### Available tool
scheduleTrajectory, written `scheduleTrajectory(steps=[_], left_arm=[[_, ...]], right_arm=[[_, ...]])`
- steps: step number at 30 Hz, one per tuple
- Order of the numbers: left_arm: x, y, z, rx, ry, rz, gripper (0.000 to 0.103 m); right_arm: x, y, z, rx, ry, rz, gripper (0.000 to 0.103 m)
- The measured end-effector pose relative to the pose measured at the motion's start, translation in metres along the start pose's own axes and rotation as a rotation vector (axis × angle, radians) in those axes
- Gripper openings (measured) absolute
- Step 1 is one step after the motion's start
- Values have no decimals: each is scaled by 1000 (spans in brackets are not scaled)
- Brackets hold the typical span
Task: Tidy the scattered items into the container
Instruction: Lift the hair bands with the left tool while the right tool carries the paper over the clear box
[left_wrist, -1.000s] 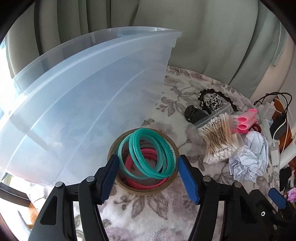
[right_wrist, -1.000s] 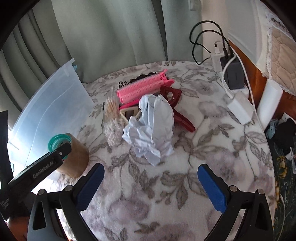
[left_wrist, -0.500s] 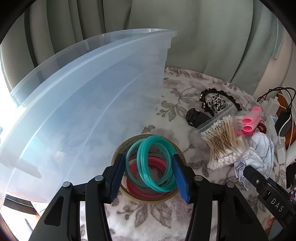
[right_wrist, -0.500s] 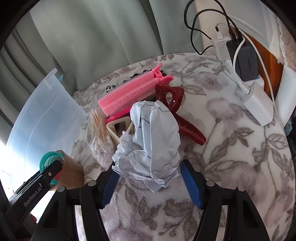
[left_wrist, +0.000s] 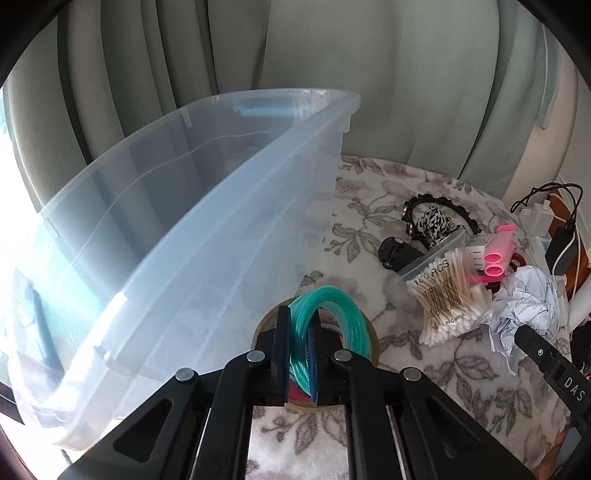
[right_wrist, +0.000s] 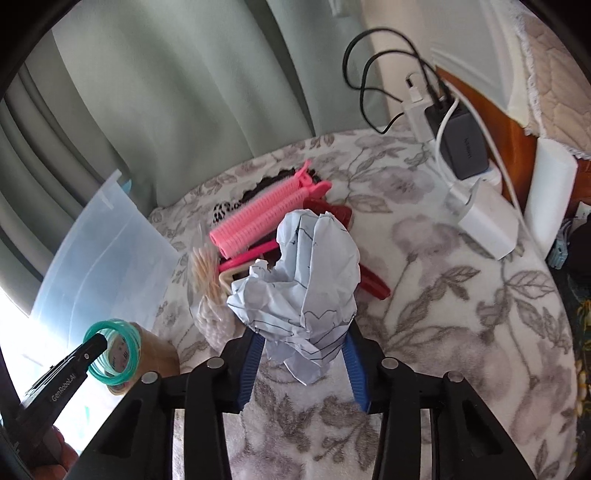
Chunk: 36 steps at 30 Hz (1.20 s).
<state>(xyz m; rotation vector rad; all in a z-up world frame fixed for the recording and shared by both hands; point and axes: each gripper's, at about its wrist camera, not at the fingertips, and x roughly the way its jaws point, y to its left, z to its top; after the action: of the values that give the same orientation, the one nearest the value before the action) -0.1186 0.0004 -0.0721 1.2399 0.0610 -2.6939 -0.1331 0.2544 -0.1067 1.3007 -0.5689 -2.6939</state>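
Floral cloth (right_wrist: 461, 332); paper (right_wrist: 314, 280) between fingers (right_wrist: 249, 363).

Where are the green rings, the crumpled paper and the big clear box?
green rings (left_wrist: 332, 310): left wrist view, top of the loops.
crumpled paper (right_wrist: 317, 266): right wrist view, middle of the wad.
box (left_wrist: 207, 236): left wrist view, near side wall.

Pale green curtains (left_wrist: 369, 74) hang at the far side, daylight glares in at the left, and wooden furniture (right_wrist: 491, 122) stands far right.
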Motion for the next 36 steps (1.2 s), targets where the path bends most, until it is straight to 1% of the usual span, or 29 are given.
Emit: scheduleTrajectory(steps=[3,10,16,21,26,36], left_arm=[[-13,-1,4,3,-22,-41,7],[-52,-12,12,47,-110,-105,7],[-89,-6,20,29,-172,-157,7],[-117,3,26,26,-226,-182,7],[-142,14,36,14,-278,-213,7],[-182,39,55,-21,-387,-229,7]], right_arm=[[-14,0,2,8,-28,2,41],[-56,4,-1,16,-104,8,41],[-93,12,-2,13,-157,20,41],[-125,24,-4,-1,-210,32,41],[-145,41,-8,-21,-248,34,41],[-170,64,-14,-67,-287,34,41]])
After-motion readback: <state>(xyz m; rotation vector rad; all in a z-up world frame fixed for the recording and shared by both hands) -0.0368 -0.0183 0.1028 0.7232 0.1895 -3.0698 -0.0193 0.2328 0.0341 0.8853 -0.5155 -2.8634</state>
